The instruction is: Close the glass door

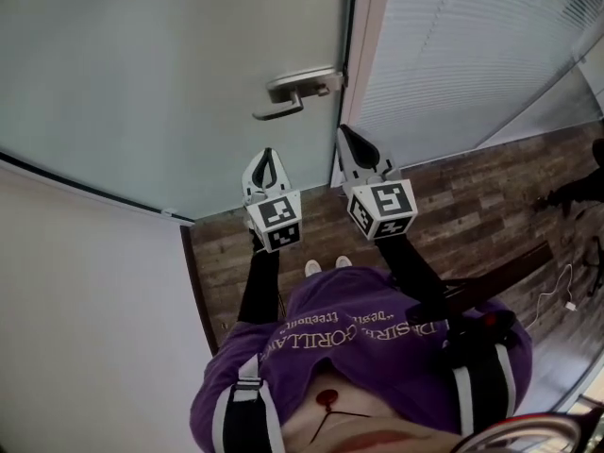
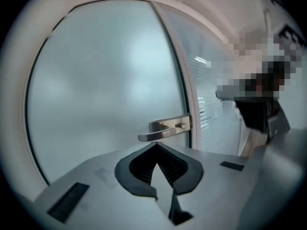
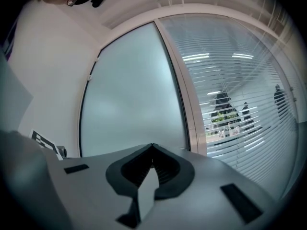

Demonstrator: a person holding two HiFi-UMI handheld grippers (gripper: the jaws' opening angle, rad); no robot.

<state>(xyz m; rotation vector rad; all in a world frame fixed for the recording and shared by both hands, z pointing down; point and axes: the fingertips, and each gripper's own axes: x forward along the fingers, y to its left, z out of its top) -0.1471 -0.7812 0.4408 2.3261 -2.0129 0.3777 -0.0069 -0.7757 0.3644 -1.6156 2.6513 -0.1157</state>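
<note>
Glass door (image 1: pixel 170 83), frosted, fills ten to twelve o'clock, its edge at the frame. Left gripper (image 1: pixel 268 154) and right gripper (image 1: pixel 347 135), below it, are both pinched shut, empty. Likely heavy, rigid, slick; the lever handle (image 1: pixel 297 91) at twelve o'clock suits a hold.

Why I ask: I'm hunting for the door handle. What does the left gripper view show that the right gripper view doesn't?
Only the left gripper view shows the metal lever handle, just beyond the left tongs, which are shut and empty. Only the right gripper view shows people standing behind the slatted blinds, plus the right tongs, also shut and empty. Both share the frosted glass door, its pale frame and the blinds.
</note>
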